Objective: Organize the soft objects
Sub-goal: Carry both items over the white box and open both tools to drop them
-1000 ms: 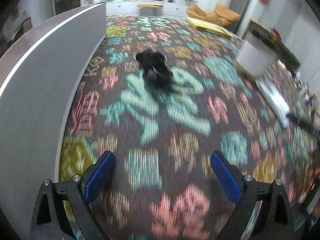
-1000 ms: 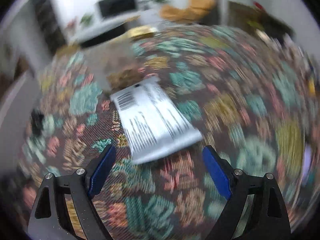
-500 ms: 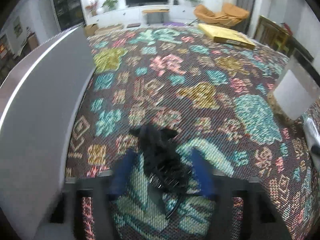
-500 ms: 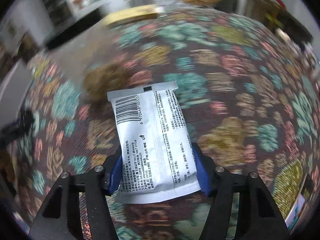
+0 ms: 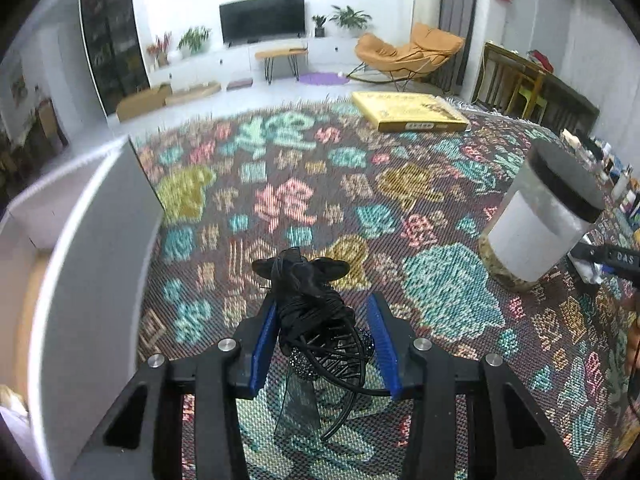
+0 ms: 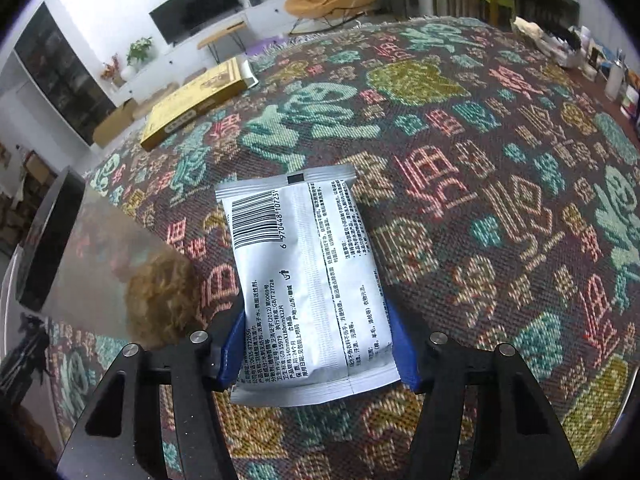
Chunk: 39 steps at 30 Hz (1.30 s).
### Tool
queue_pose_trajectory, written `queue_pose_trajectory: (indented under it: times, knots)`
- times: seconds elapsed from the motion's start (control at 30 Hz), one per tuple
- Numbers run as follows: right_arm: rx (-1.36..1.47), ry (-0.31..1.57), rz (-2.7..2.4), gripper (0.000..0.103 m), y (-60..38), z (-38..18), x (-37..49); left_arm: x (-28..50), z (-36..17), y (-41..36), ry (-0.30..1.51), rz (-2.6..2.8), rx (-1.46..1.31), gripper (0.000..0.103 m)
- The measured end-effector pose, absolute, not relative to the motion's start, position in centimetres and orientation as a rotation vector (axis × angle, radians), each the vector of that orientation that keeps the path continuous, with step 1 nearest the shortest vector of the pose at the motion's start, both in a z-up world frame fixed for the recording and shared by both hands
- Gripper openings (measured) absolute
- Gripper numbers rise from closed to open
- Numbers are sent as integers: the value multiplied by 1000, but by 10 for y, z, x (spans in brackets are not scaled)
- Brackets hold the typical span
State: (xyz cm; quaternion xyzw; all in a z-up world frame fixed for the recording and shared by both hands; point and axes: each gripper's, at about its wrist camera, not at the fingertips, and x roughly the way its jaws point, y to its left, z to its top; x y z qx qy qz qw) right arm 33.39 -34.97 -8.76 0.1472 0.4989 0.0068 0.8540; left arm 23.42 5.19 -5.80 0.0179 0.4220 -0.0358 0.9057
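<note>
Black hair accessory, a tangle of ribbon, cord and a beaded clip, sits between the blue pads of the left gripper, low over the patterned cloth. Left pad presses its side; the right pad shows a narrow gap, so whether the grip is firm cannot be told. Left gripper points level across the cloth.

Silver wipes packet, barcode side up, is pinched at its near end by the right gripper, both blue pads tight on its edges. Far end rests toward the cloth.

Surroundings: white box wall close on the left of the left gripper; a clear jar with black lid stands well to the right. In the right view the same jar looms just left of the packet. A yellow flat box lies at the far edge.
</note>
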Motion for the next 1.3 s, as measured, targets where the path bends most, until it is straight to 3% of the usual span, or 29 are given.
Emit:
queue_pose_trajectory:
  times: [0.6, 0.8, 1.0, 1.07, 1.13, 1.3]
  knots:
    - [412, 883, 87, 64, -352, 9, 335, 219, -31, 45, 829, -74, 83, 44]
    - [329, 836, 372, 64, -231, 80, 304, 180, 12, 108, 832, -163, -133, 44]
    - [309, 892, 735, 64, -58, 108, 257, 110, 52, 225, 809, 28, -89, 45]
    - [273, 923, 811, 67, 0, 104, 240, 85, 48, 259, 836, 145, -33, 55]
    - [205, 935, 847, 79, 51, 96, 222, 63, 42, 285, 849, 242, -13, 94]
    - [158, 1010, 889, 81, 93, 67, 193, 13, 36, 316, 815, 360, -27, 96]
